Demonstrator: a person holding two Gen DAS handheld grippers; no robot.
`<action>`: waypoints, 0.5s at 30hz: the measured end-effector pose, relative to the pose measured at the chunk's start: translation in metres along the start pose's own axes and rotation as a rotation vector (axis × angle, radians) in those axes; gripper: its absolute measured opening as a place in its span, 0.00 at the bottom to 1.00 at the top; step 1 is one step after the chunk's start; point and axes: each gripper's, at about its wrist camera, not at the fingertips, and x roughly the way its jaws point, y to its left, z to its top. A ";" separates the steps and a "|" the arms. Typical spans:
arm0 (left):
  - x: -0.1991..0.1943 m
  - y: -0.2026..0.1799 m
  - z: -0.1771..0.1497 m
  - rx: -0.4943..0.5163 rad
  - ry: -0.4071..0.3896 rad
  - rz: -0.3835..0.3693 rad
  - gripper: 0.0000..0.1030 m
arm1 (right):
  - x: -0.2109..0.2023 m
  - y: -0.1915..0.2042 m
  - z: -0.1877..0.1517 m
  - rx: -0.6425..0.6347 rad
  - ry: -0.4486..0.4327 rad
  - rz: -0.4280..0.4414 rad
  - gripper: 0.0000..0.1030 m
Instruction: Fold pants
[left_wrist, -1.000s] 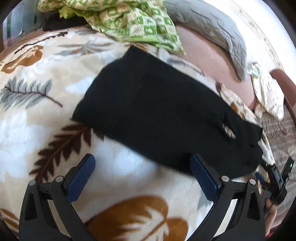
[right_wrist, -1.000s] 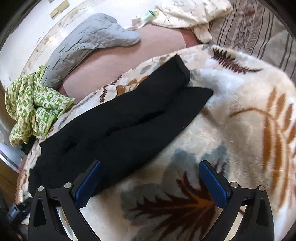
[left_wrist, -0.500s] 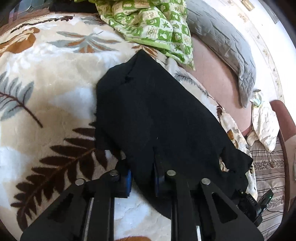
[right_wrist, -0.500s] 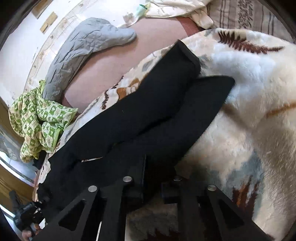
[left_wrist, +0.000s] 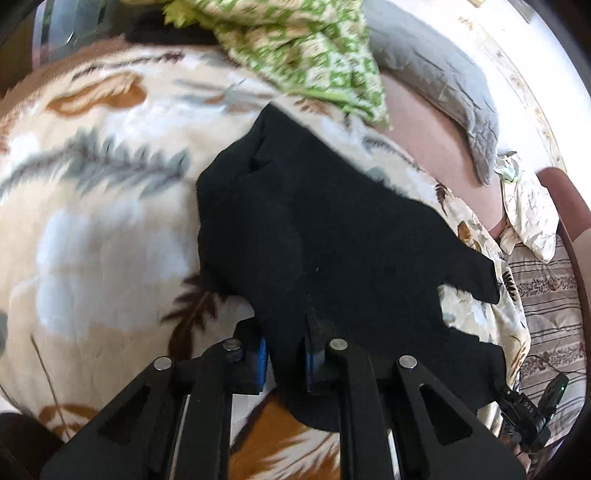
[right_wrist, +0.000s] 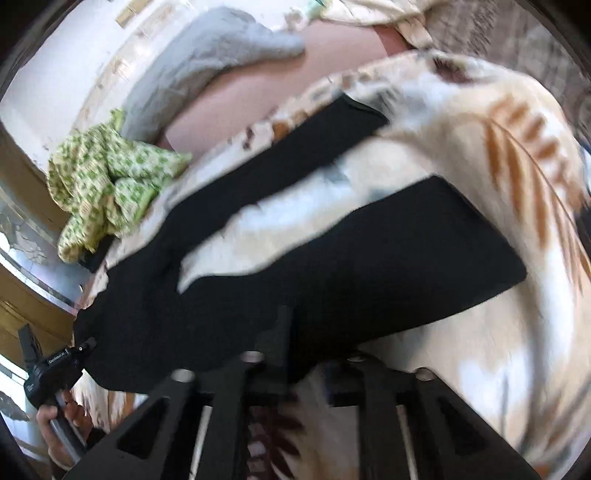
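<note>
Fleecy cream blanket with brown and grey leaf print covers the bed; the soft, limp black fabric pants lie across its middle. At the near edge, the left gripper is clamped on the waist end. The right gripper pinches the near leg's edge, its jaws having just been opening. Light cloth sags: grip hems and seams.

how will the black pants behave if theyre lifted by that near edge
Probably floppy: the black pants drape and bunch where the left tool pinches them. Likely light, since one small pinch raises the edge. The legs lie splayed apart on the fleece blanket, so they may trail and drag on its pile.
</note>
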 end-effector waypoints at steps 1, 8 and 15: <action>-0.001 0.001 -0.003 -0.004 0.000 -0.004 0.13 | -0.008 -0.009 0.002 0.021 -0.024 -0.043 0.50; -0.009 0.000 -0.010 0.029 -0.030 0.035 0.17 | -0.020 -0.056 0.039 0.074 -0.088 -0.196 0.66; -0.011 0.003 -0.013 0.022 -0.026 0.044 0.17 | 0.010 -0.037 0.056 -0.073 -0.027 -0.170 0.06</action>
